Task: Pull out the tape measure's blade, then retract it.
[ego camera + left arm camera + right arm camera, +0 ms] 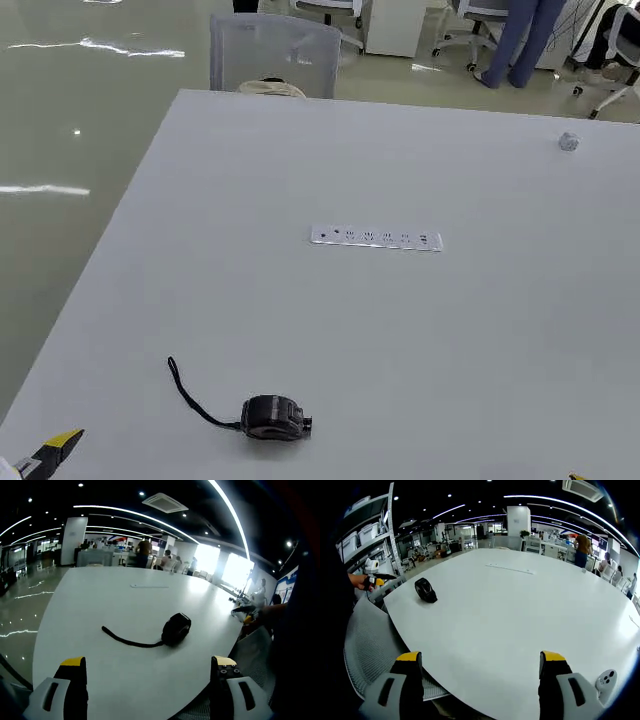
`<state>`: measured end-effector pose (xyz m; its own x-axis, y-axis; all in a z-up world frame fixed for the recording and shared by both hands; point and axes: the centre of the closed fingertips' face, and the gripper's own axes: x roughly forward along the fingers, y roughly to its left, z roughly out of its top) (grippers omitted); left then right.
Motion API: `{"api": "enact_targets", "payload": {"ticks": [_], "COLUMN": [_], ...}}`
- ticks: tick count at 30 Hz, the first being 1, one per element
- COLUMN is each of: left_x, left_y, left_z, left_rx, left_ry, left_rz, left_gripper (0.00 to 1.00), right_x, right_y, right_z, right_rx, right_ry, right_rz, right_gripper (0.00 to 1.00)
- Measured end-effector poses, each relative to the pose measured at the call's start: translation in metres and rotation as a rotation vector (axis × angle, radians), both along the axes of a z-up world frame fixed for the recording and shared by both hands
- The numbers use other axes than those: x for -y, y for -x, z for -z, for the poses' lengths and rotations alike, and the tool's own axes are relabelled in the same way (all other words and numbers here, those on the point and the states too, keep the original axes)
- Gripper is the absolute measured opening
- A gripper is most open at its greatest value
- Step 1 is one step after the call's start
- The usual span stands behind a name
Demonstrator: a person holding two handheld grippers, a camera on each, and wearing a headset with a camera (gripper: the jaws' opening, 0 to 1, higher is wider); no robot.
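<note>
- A black tape measure point(272, 418) lies near the front edge of a white table point(450, 330), blade wound in, its wrist strap point(190, 395) trailing to the left.
- The left gripper point(149, 662) hangs at the table's edge, jaws spread wide and empty (the tape measure lies ahead of it, well apart).
- The right gripper point(480, 656), likewise agape and holding nothing, hangs at the edge farther from the tape measure.
- A power strip point(376, 239) sits mid-table.
</note>
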<state>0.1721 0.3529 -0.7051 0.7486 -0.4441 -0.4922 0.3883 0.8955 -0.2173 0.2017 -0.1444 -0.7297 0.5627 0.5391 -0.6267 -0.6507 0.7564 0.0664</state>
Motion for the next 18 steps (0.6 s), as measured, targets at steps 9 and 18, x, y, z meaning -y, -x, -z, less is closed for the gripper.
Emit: {"api": "enact_targets", "payload": {"ticks": [9, 18], "left_x": [0.0063, 0.0033], "left_y": [0.0028, 0.0005], "left_z": [-0.0013, -0.0044], "left_rx": [-0.008, -0.002], "left_ry": [-0.001, 0.000], "left_rz": [0.007, 0.007], "left_gripper": [1.00, 1.00], "right_x": [0.0049, 0.0043], "right_y": [-0.0008, 0.0003], "right_z": [0.0034, 0.0057], "right_rx": [-0.003, -0.007], "right_ry": [0.008, 0.030], "right_rz": [0.008, -0.001], "right_gripper": [1.00, 1.00]}}
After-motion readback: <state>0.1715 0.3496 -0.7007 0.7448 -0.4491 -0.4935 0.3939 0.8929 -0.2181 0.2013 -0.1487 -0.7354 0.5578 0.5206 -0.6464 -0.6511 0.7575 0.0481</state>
